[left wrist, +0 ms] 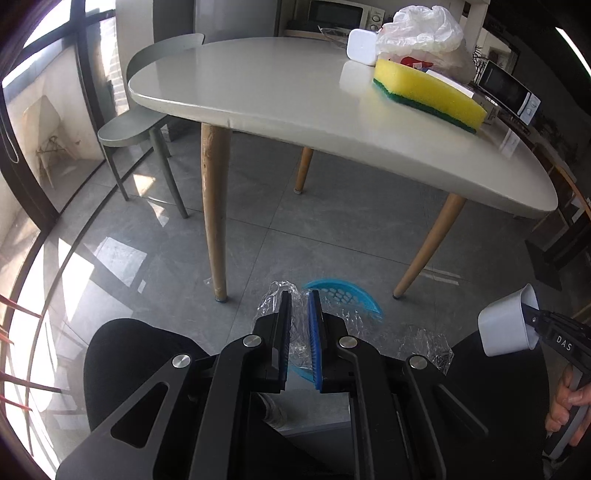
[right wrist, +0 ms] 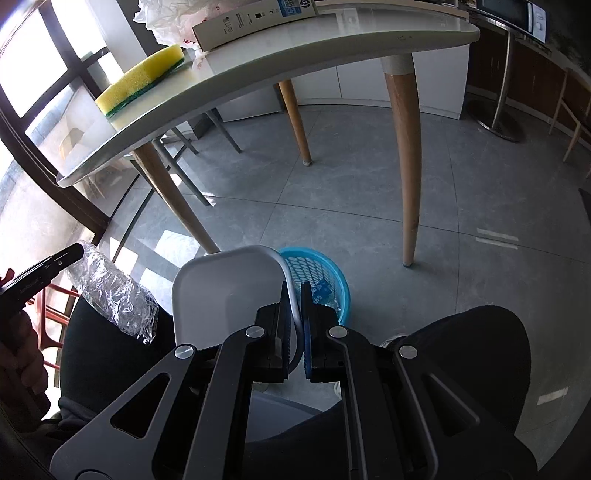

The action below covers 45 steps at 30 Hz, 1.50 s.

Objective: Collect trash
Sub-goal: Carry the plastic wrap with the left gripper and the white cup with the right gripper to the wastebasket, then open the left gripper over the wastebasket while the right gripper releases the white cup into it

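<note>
Grey stone floor tiles (left wrist: 332,221) fill a bright room, with tall dark-framed windows (left wrist: 48,110) along the left side. Standing on the floor is a pale, rounded table (left wrist: 277,85) on tapered wooden legs, with a grey-green chair (left wrist: 147,122) tucked against its far side. A microwave (left wrist: 511,96) sits on a counter beyond the table's right end.

On the tabletop, toward its right end, lies a crumpled white plastic bag (left wrist: 421,31), with a small white square box (left wrist: 362,47) just beside it. In front of them rests a yellow sponge (left wrist: 428,94) with a green scouring layer underneath. The right wrist view also shows a long flat carton (right wrist: 255,22) lying near the bag.

On the floor beside the near table legs stands a round blue mesh wastebasket (right wrist: 325,277), seen just beyond both grippers.

The left gripper (left wrist: 300,332) is closed around a crumpled piece of clear plastic wrap (right wrist: 110,291), which bulges out on both sides of the fingers and is held in the air above the person's dark-clothed lap. The right gripper (right wrist: 293,325) pinches the rim of a white plastic tub (right wrist: 225,291), held tilted with its opening facing away, close to and above the basket. The two held items are near each other but not touching.
</note>
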Tool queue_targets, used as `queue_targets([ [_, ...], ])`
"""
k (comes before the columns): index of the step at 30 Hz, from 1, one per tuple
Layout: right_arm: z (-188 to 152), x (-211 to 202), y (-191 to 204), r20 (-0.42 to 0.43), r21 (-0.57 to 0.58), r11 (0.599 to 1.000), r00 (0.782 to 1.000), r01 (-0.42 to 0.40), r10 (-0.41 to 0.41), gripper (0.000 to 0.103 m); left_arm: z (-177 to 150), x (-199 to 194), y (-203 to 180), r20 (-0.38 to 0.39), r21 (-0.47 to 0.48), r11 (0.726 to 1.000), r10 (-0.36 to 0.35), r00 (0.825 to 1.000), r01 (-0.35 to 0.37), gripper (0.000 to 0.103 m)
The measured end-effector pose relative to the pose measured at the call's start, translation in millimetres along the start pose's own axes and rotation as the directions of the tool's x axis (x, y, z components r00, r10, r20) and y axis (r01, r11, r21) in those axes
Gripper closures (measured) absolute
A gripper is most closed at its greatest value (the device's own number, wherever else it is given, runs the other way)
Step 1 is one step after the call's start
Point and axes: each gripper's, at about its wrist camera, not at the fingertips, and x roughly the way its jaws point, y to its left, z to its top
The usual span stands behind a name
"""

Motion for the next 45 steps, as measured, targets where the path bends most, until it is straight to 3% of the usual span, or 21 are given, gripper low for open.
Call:
queue_targets([
  [10, -8, 67, -7, -0.074, 0.071, 0.997, 0.997, 0.034, -0.028, 0.099, -15, 76, -1, -0.15, -0.058, 0.998, -0.018, 0.989, 0.009, 0.094],
  [19, -6, 119, -10, -0.132, 0.099, 0.993, 0.99, 0.057, -0.043, 0.099, -15, 148, -2, -0.266, -0.084, 0.996, 0.009, 0.964, -0.032, 0.094],
  [36, -6, 212, -23, -0.267, 0.128, 0.989, 0.963, 0.072, -0.036, 0.099, -8, 218, -13, -0.317, 0.013, 0.997, 0.078, 0.945, -0.078, 0.094],
  [42, -5, 223, -24, -0.283, 0.127, 0.99, 0.959, 0.056, -0.018, 0.098, -11, 231, -26, -0.331, 0.063, 0.997, 0.058, 0.942, -0.04, 0.093],
  [45, -7, 231, -25, -0.307, 0.137, 0.99, 0.952, 0.035, 0.009, 0.092, -14, 236, -36, -0.342, 0.101, 0.995, 0.017, 0.94, 0.018, 0.085],
])
